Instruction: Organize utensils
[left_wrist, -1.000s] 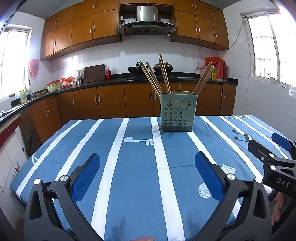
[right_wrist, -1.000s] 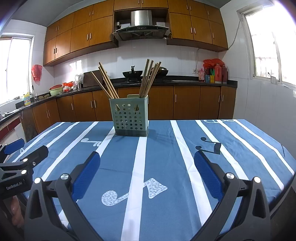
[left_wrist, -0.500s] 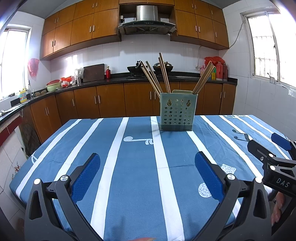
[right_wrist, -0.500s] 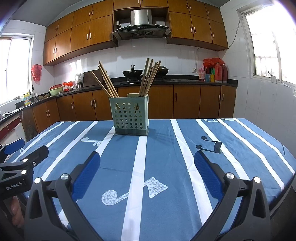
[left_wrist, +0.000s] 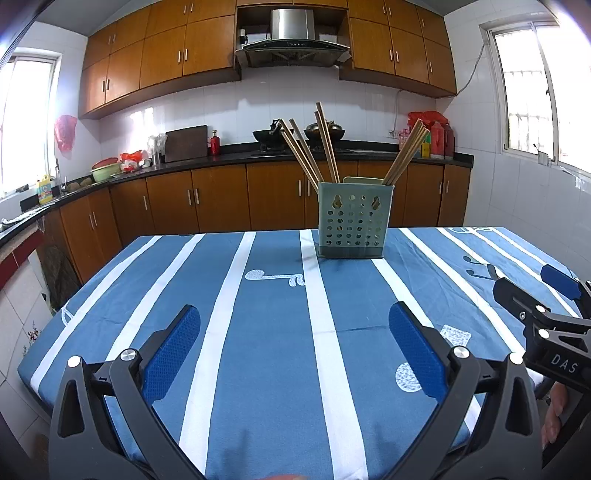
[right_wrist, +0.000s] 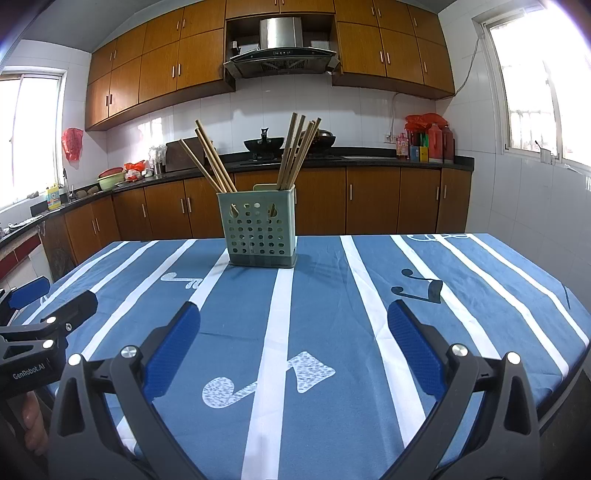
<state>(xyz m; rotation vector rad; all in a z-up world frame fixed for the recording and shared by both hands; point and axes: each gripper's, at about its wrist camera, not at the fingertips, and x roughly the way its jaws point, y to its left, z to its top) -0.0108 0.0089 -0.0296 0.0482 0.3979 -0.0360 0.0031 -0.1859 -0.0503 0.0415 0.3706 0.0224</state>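
**Idle over table, chopsticks already in holder**

Nothing has moved; both views match earlier. Left gripper and right gripper gape wide, empty, well short of the holder with chopsticks on the tablecloth. Risk: reaching in knocks the leaning sticks or tips the holder. Compartments inside hidden.

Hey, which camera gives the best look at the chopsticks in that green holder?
The right wrist view: the chopsticks stand near the frame's centre, and both bundles show clearly above the green holder. The left wrist view shows the same chopsticks right of centre, spread wider, with dark pots behind some of them.
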